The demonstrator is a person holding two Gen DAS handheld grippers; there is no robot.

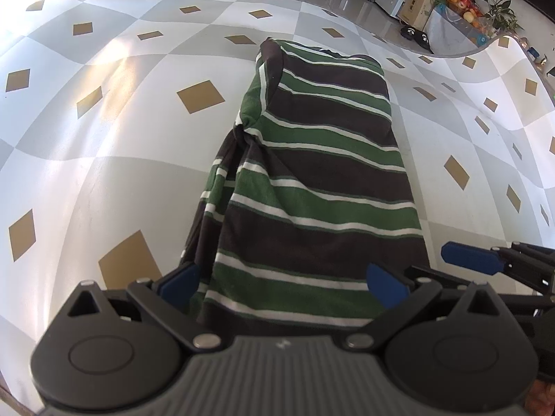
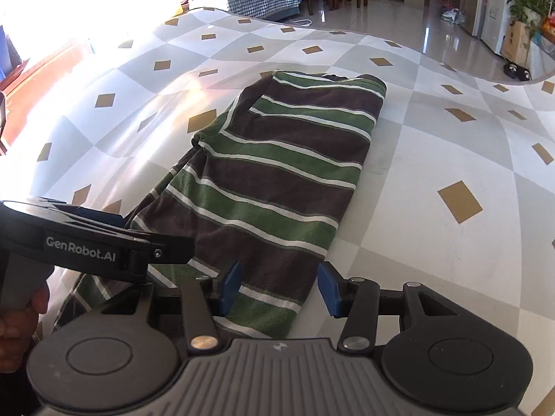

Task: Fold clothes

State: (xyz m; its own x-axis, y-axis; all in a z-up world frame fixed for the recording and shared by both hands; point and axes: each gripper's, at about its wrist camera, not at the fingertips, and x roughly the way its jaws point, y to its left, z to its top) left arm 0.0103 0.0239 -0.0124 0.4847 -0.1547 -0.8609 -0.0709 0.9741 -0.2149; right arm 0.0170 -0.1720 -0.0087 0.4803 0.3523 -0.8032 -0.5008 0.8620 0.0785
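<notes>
Striped garment, green, brown and white, lies as a long narrow strip on the checked desk, its sides apparently turned in. It looks a soft, light knit that would sag and slide; the near hem corners are likely the best hold. The left hand-held gripper stands wide over the near hem; the right hand-held gripper is parted astride the near right corner. Only the left view shows the bunched twist on the left edge; only the right view shows a hand
</notes>
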